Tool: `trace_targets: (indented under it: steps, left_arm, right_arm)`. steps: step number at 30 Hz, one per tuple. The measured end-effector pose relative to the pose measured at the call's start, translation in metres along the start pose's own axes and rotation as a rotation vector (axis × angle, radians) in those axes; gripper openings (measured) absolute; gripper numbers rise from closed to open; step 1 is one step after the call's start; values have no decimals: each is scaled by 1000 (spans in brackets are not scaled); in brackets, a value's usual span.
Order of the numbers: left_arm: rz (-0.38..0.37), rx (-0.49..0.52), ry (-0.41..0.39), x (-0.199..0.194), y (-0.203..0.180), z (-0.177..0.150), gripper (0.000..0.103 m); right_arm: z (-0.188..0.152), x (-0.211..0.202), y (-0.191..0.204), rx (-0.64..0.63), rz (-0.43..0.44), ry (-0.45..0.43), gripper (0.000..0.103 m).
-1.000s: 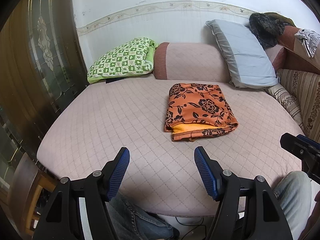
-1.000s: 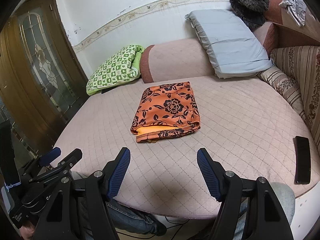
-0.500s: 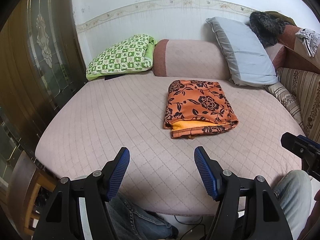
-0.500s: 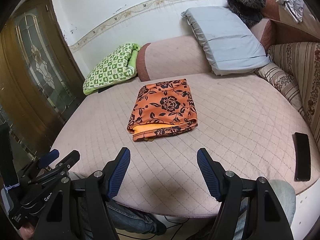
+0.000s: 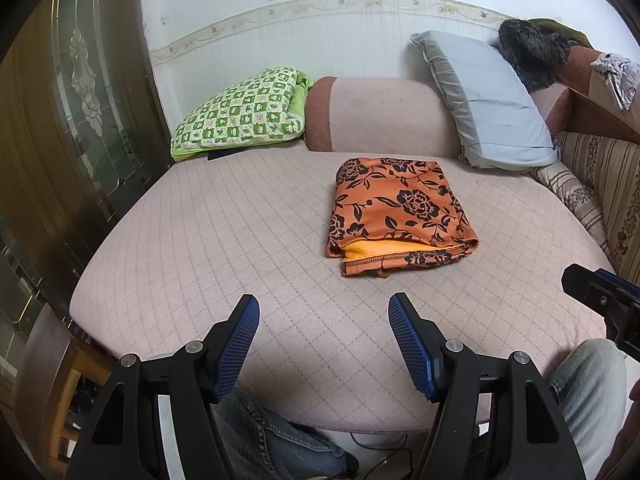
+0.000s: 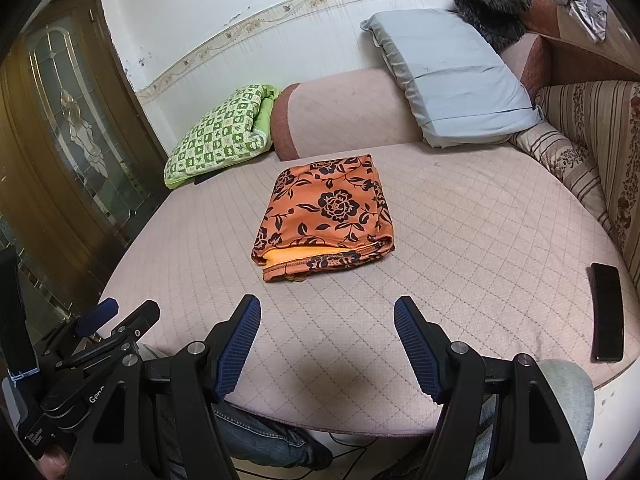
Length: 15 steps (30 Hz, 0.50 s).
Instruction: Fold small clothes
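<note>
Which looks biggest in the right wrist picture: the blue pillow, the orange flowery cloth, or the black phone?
1. Grey-blue pillow, though the folded orange floral garment looks nearly as big, so that order is unsure.
2. Folded orange floral garment.
3. Black phone, clearly smallest.

In the right wrist view, white letters are showing on the black body of the left gripper (image 6: 94, 316) at the lower left. The beginning "Gen" is reading clearly on one arm, and the rest is hiding behind the right gripper's frame. Lower down, more small white print is appearing, too small to read.
</note>
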<state>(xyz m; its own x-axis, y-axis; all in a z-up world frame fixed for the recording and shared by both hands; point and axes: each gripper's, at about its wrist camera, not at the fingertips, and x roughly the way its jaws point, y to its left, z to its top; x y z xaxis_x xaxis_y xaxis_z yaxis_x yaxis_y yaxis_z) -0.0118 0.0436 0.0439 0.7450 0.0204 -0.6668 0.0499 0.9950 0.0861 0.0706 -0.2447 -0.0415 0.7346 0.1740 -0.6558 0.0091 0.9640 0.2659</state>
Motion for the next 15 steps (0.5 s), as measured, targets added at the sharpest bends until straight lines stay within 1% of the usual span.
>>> trace_targets:
  steps: [15]
  left_arm:
    - [-8,3,3,5,3,2,67]
  right_arm:
    - [1,5,1,-1,3,9,71]
